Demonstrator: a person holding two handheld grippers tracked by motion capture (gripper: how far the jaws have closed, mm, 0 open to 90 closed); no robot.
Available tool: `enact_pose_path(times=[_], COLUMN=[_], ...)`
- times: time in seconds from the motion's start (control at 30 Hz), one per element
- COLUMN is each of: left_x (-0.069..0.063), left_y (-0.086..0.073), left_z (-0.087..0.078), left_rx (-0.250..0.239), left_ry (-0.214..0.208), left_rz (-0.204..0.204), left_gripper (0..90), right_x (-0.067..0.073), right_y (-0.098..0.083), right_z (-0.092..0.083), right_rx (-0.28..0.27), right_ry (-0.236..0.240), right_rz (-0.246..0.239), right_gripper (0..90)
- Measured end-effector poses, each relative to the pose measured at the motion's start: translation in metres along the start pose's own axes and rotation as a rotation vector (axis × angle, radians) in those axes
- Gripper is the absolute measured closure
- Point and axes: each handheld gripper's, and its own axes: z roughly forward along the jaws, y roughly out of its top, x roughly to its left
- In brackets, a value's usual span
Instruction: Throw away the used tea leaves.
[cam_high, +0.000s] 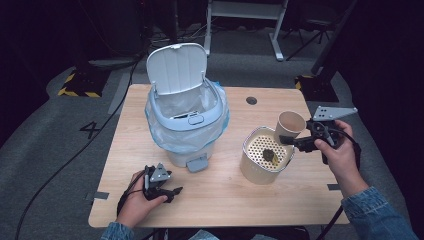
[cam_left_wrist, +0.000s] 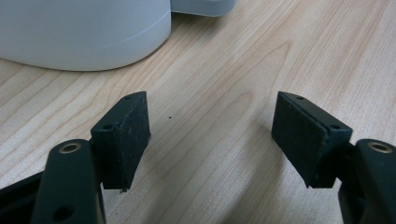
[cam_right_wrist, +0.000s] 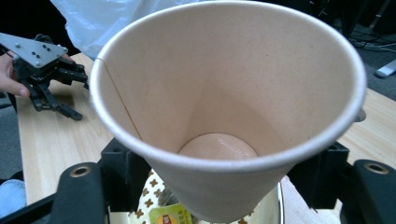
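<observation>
Both jaws visible: right gripper (cam_high: 287, 140) clamps paper cup (cam_high: 290, 125), cup base hidden; left gripper (cam_left_wrist: 212, 135) wide, empty.

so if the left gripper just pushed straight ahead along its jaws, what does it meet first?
Probably the base of the pedal bin. The left gripper is open with bare table between and ahead of its jaws, and the bin's rounded base sits ahead and slightly left. Depth is hard to judge; it might slip past on the right.

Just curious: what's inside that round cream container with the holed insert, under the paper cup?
In the round cream container, a dark small lump lies on the perforated insert. The tan paper cup in the right gripper hides its far edge.
</observation>
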Motion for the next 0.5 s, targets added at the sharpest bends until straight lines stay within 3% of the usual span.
enact_pose_path(times=[0.33, 0.5], left_x=[0.000, 0.000], left_y=[0.000, 0.000], left_z=[0.000, 0.000], left_rx=[0.000, 0.000], left_ry=[0.000, -0.002], left_rz=[0.000, 0.000], left_gripper=[28.2, 28.2], right_x=[-0.005, -0.010], right_y=[0.013, 0.022], right_z=[0.001, -0.004], right_rx=[-0.021, -0.001], right_ry=[-0.053, -0.062], right_rz=[-0.055, -0.093], right_gripper=[30.0, 30.0])
